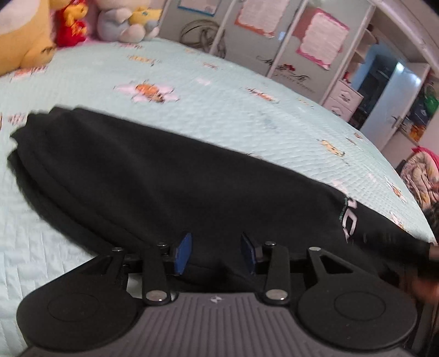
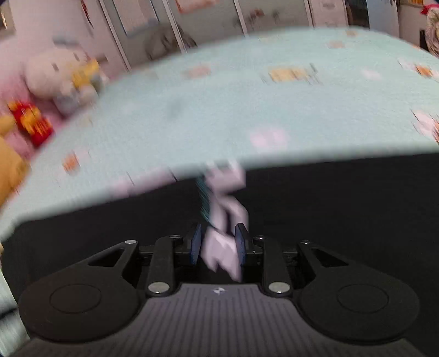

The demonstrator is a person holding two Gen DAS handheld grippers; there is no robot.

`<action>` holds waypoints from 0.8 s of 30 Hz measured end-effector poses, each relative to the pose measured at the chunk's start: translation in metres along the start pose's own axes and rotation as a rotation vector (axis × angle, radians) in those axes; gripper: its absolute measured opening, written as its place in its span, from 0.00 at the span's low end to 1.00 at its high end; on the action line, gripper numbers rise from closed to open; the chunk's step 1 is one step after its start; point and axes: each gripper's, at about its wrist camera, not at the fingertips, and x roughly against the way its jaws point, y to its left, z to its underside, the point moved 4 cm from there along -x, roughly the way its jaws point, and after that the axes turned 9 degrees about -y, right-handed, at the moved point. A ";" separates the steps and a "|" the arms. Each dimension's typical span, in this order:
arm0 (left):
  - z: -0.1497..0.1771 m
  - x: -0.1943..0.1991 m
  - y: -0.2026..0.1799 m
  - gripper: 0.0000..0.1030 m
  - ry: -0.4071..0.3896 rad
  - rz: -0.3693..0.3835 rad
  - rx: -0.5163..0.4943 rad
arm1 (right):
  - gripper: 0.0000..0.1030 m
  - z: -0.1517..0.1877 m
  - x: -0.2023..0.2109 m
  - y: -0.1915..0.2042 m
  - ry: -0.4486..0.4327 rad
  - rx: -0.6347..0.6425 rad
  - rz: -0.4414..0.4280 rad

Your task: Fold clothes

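A black garment (image 1: 170, 175) lies folded lengthwise on the pale green bedspread (image 1: 219, 109), with white lettering (image 1: 349, 217) near its right end. My left gripper (image 1: 216, 254) is open over the garment's near edge, its blue pads (image 1: 183, 252) apart with black cloth between them. In the right wrist view, which is blurred, my right gripper (image 2: 216, 244) hovers over the same black garment (image 2: 343, 219). White lettering (image 2: 223, 244) shows between its pads (image 2: 240, 244). I cannot tell whether the pads pinch the cloth.
Plush toys (image 1: 123, 22) sit at the head of the bed, also in the right wrist view (image 2: 55, 79). Wardrobe doors with pinned papers (image 1: 321, 38) stand behind the bed. A door (image 1: 395, 104) and a patterned bundle (image 1: 419, 175) lie off the right edge.
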 end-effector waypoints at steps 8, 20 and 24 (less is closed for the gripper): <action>-0.004 0.003 -0.021 0.46 -0.006 0.010 -0.050 | 0.30 -0.007 0.101 -0.111 -0.242 -0.180 0.131; 0.010 -0.007 -0.056 0.49 0.022 0.003 -0.138 | 0.30 -0.045 0.102 -0.222 -0.306 -0.380 0.218; 0.012 -0.008 -0.058 0.49 0.031 -0.017 -0.158 | 0.35 -0.052 0.084 -0.224 -0.262 -0.361 0.190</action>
